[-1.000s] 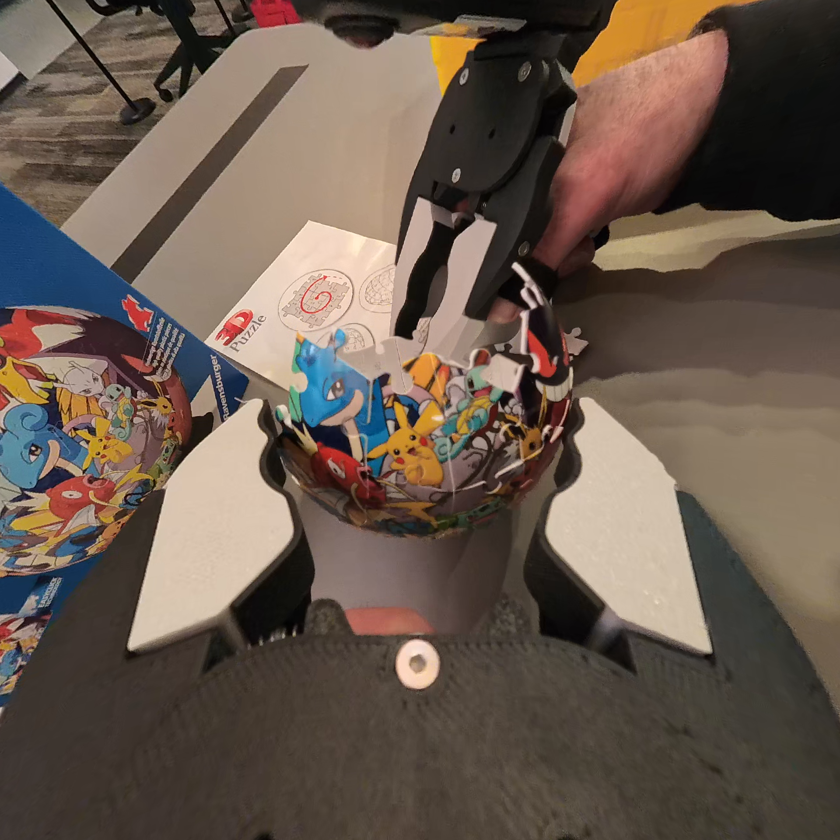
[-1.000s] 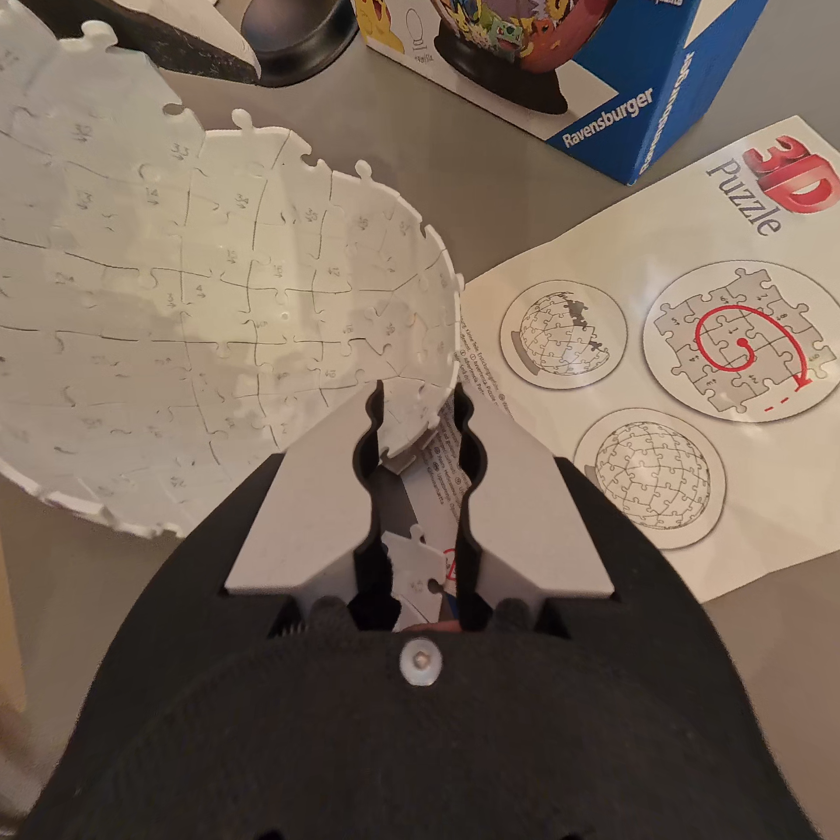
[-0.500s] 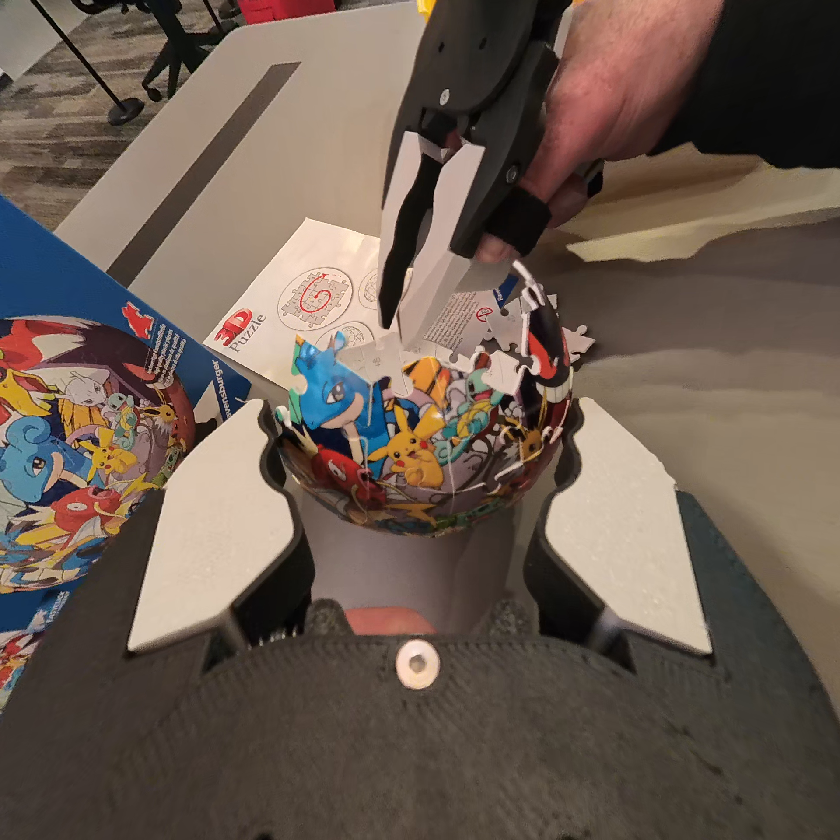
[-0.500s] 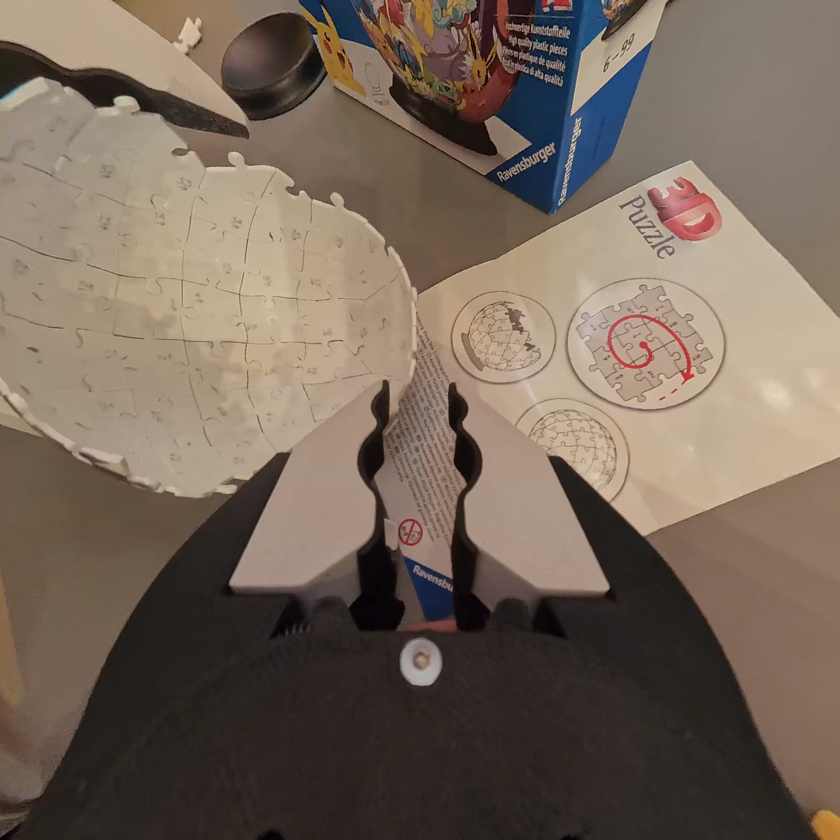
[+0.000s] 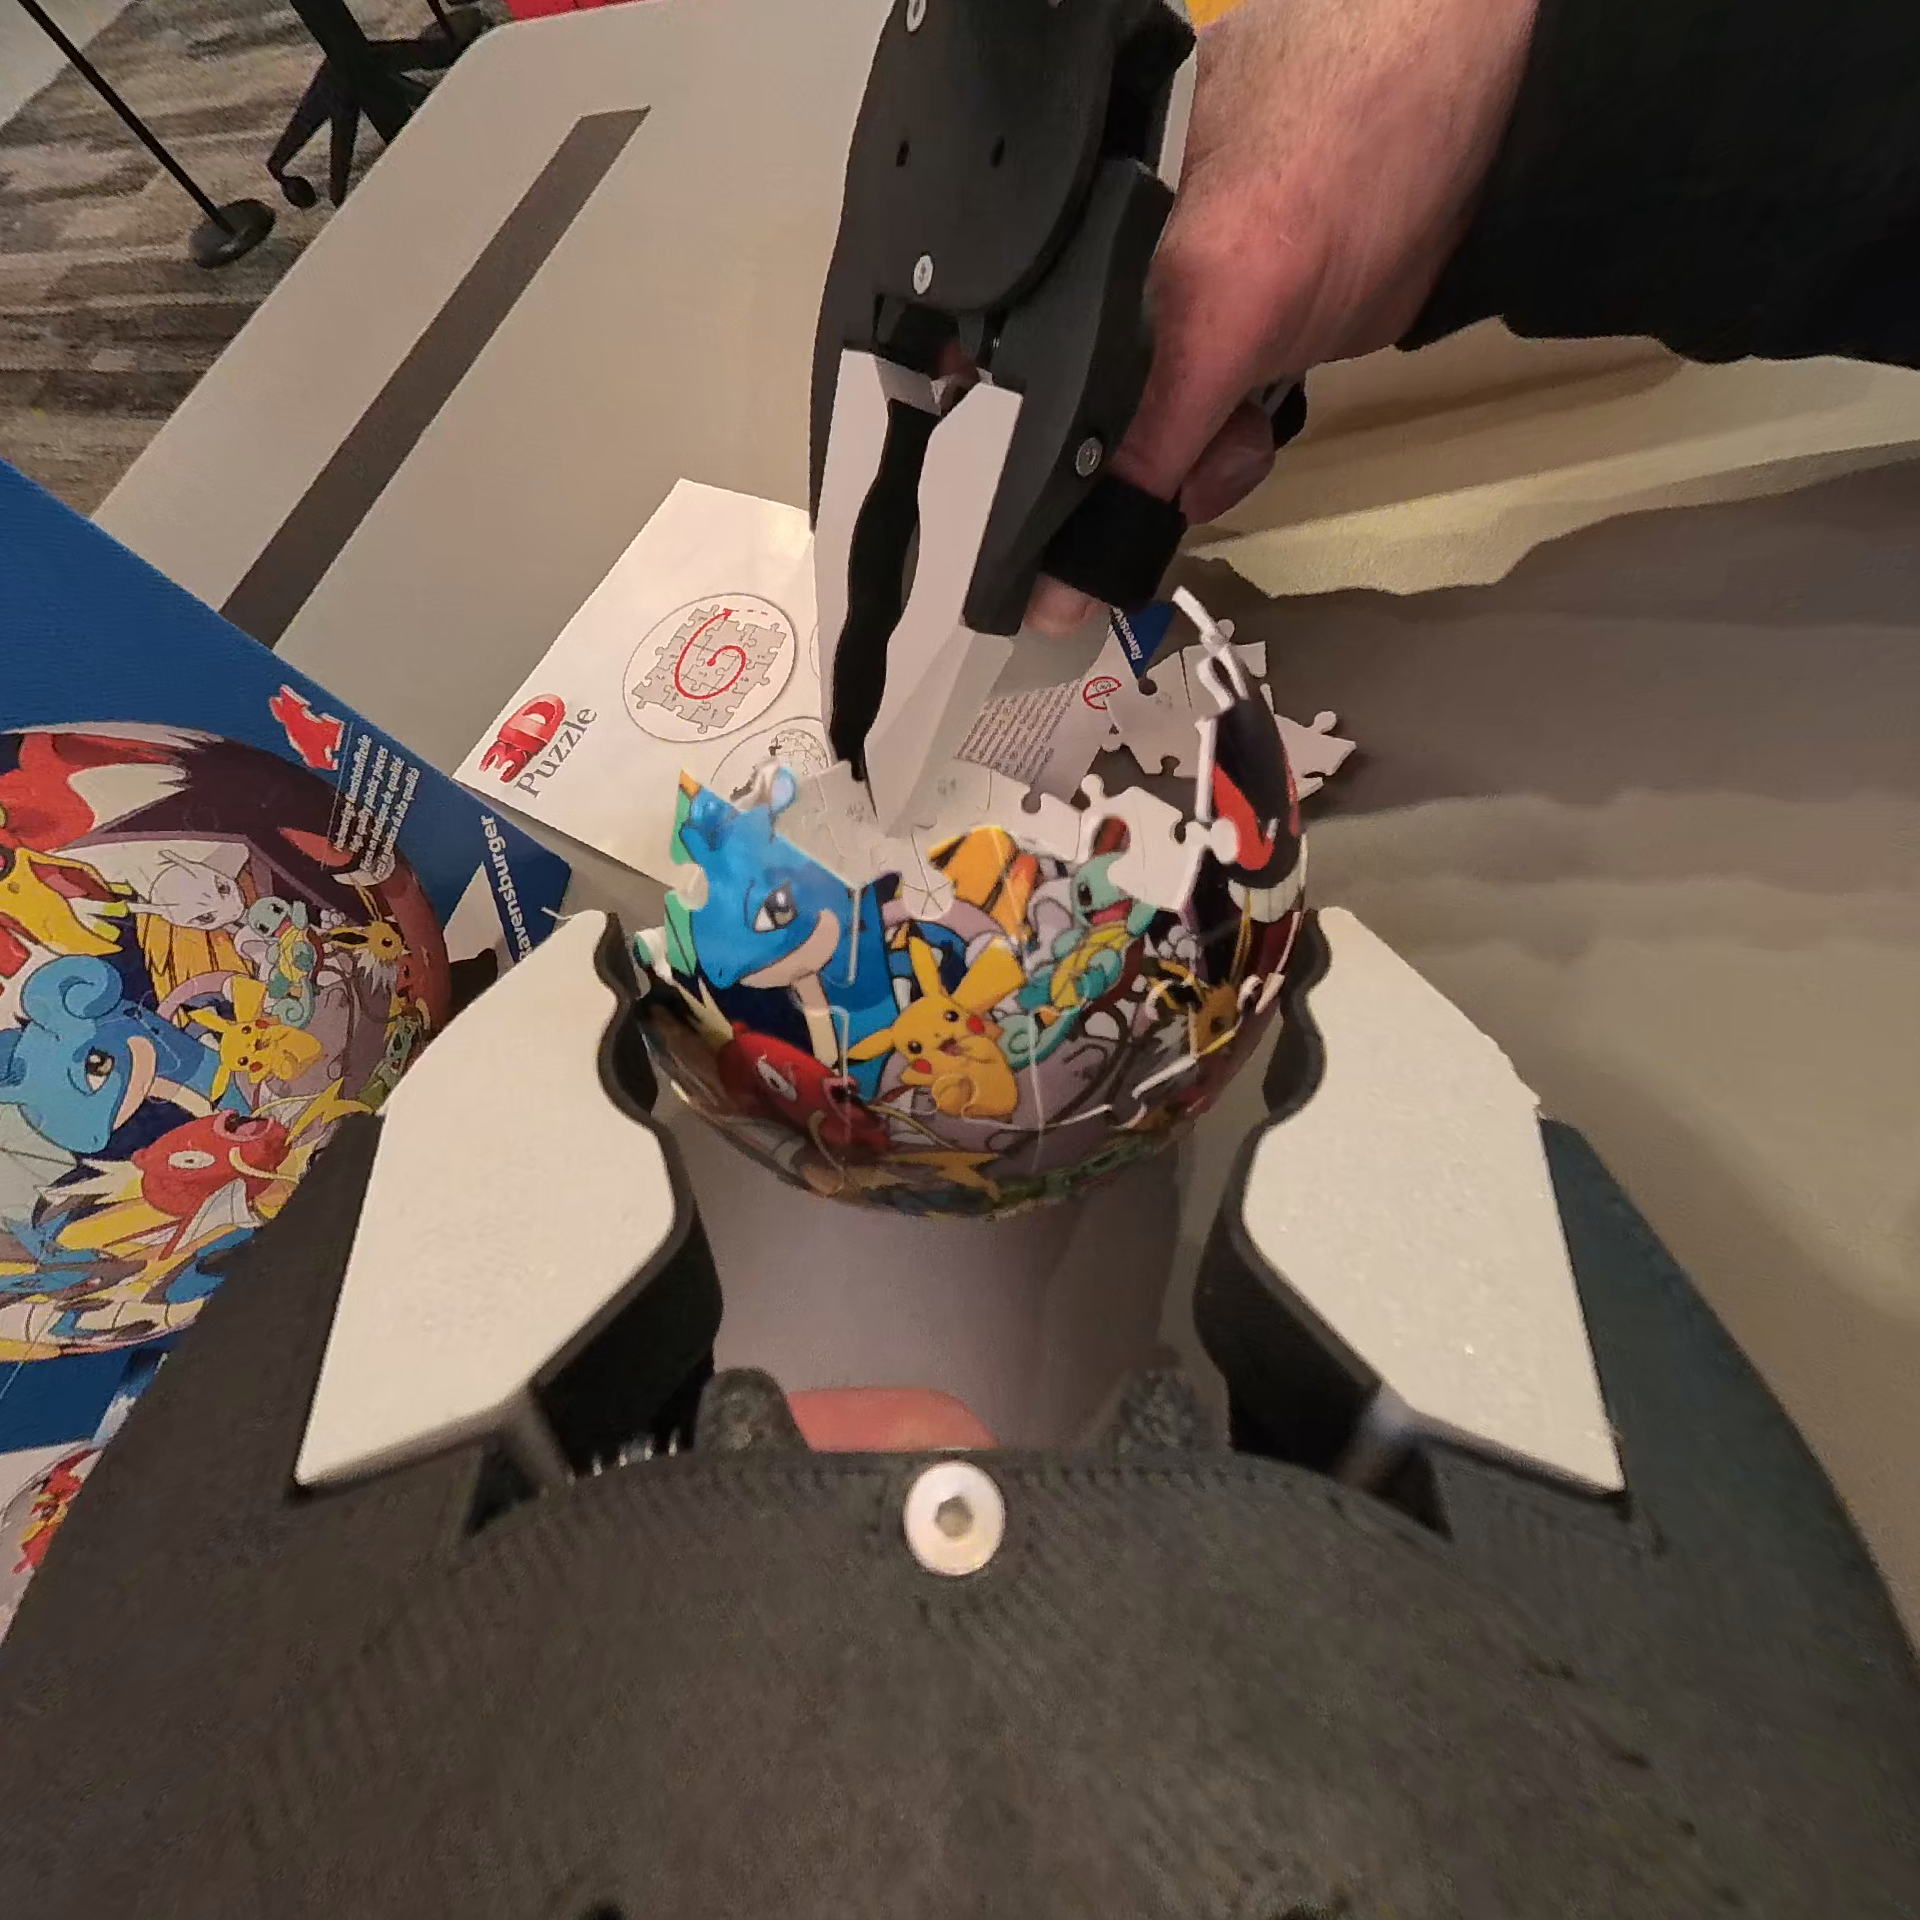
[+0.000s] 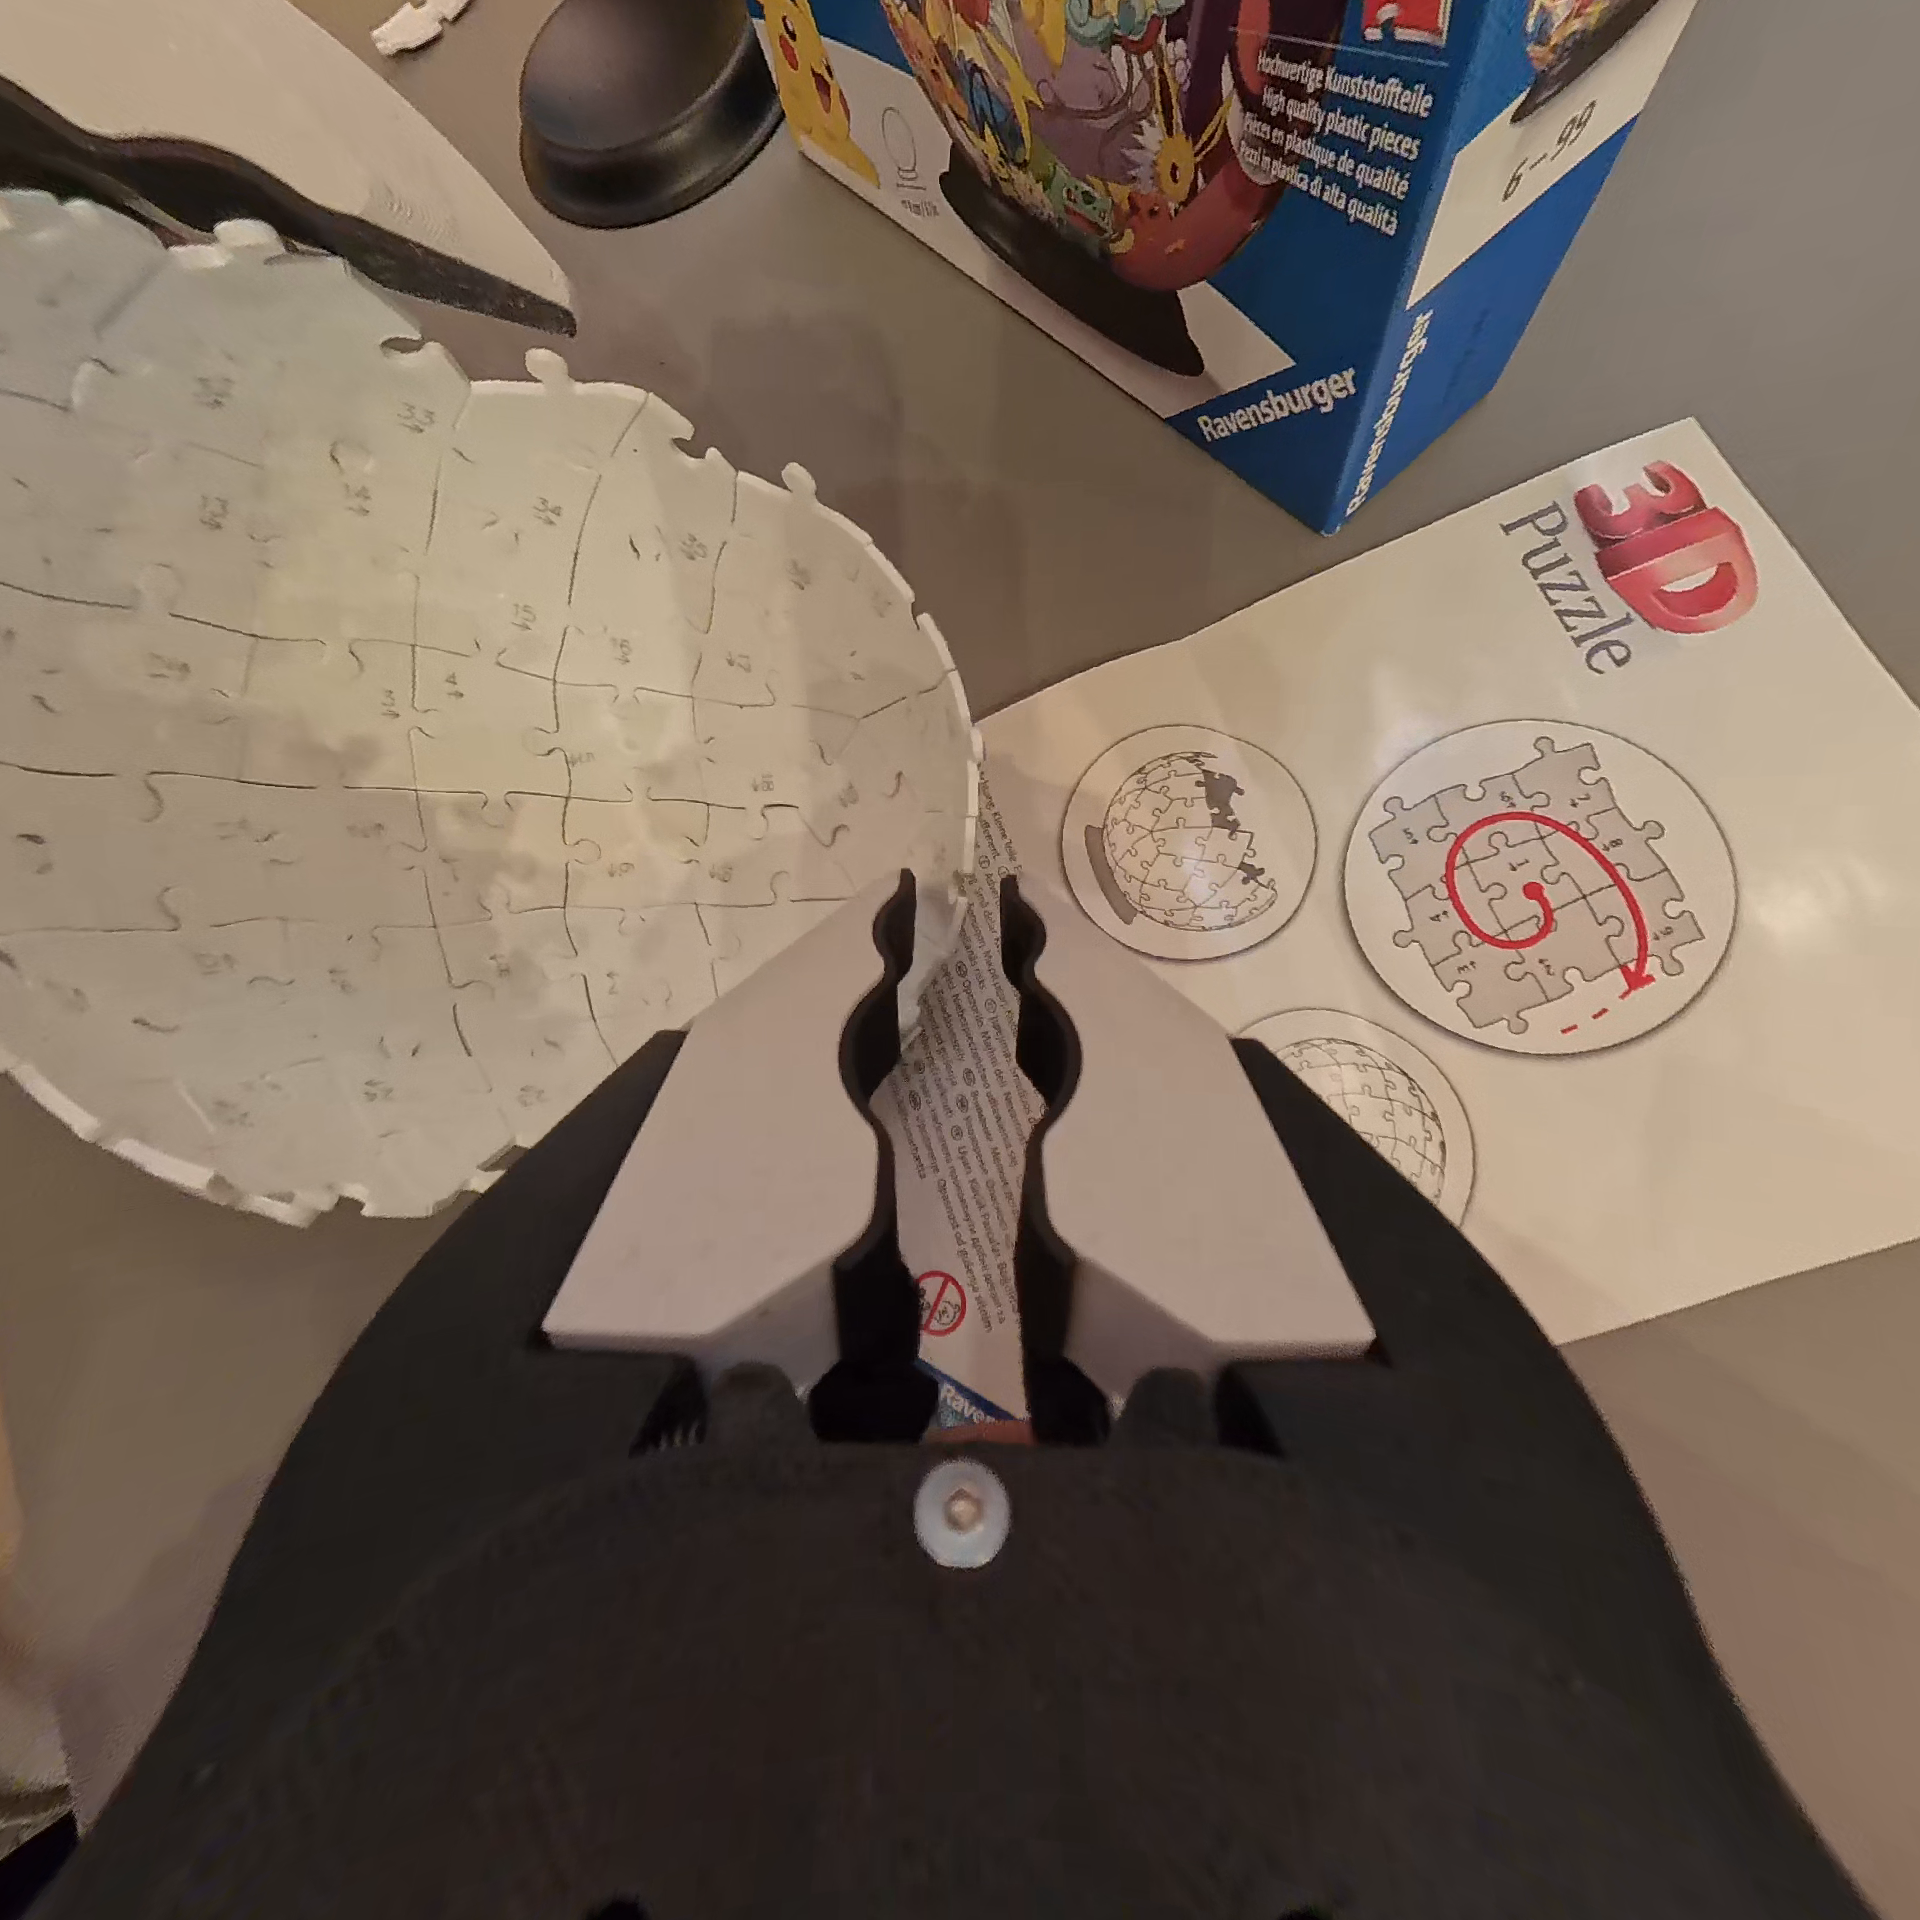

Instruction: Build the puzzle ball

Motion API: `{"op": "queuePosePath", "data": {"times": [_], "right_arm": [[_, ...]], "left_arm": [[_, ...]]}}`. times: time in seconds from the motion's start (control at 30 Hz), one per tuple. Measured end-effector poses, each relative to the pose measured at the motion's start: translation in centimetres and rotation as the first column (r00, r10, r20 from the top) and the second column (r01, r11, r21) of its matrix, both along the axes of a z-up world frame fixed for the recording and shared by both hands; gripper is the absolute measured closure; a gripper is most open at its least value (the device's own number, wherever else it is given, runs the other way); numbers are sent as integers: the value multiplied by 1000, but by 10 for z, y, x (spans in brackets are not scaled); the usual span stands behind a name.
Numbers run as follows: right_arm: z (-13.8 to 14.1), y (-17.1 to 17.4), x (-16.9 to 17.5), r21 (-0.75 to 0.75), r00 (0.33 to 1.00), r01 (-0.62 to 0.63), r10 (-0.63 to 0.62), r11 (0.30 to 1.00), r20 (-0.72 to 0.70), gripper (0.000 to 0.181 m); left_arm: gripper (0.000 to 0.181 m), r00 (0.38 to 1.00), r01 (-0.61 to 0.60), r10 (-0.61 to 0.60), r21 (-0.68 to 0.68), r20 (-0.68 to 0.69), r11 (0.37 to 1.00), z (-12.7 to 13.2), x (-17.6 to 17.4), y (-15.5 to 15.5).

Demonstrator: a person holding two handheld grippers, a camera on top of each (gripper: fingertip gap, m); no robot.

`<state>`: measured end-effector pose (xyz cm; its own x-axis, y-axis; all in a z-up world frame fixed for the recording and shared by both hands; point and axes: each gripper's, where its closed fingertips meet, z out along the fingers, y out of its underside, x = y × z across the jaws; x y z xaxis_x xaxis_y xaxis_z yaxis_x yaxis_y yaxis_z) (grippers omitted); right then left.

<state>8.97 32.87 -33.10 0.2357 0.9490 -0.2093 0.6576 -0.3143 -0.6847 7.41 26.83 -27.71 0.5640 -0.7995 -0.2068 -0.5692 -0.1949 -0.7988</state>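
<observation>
From the left wrist view, the left tongs [image 5: 961, 1023] are spread wide around the half-built puzzle ball [image 5: 977, 997], one white finger on each flank; whether they press its shell or only stand just beside it is hard to tell. The ball is a colourful open bowl with a jagged rim. The right tongs [image 5: 873, 769], gripped by a hand [image 5: 1299, 239] in a dark sleeve, point down at that rim with their jaws narrow. The grey surface [image 5: 1610, 935] carries a blue puzzle box [image 5: 208, 987] at left and a white instruction sheet [image 5: 665, 665] behind the ball. Beyond the surface's far edge lie patterned carpet [image 5: 94, 260] and black stand legs [image 5: 343, 114].

From the right wrist view, the right tongs [image 6: 961, 894] are nearly closed, their tips at the rim of the ball's white inside [image 6: 416, 779], holding nothing visible. The sheet [image 6: 1558, 831] lies to the right, the box [image 6: 1299, 208] above it, a black round stand [image 6: 644, 125] beside the box, and a loose white piece [image 6: 416, 16] at the top edge.
</observation>
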Motion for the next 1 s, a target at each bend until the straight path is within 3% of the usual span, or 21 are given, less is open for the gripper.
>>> {"op": "queuePosePath", "data": {"times": [0.17, 0.73, 1.0], "right_arm": [[5, 5, 2, 44, 1000, 18, -18, 999, 0, 163], [19, 3, 11, -6, 995, 40, -40, 999, -92, 160], [13, 1, 20, -24, 997, 33, -34, 999, -76, 159]], "left_arm": [[66, 1000, -2, 2, -5, 7, 1000, 0, -2, -1], [66, 1000, 0, 0, -6, -5, 1000, 2, -17, -4], [66, 998, 24, -25, -16, -59, 1000, 0, -22, -5]]}}
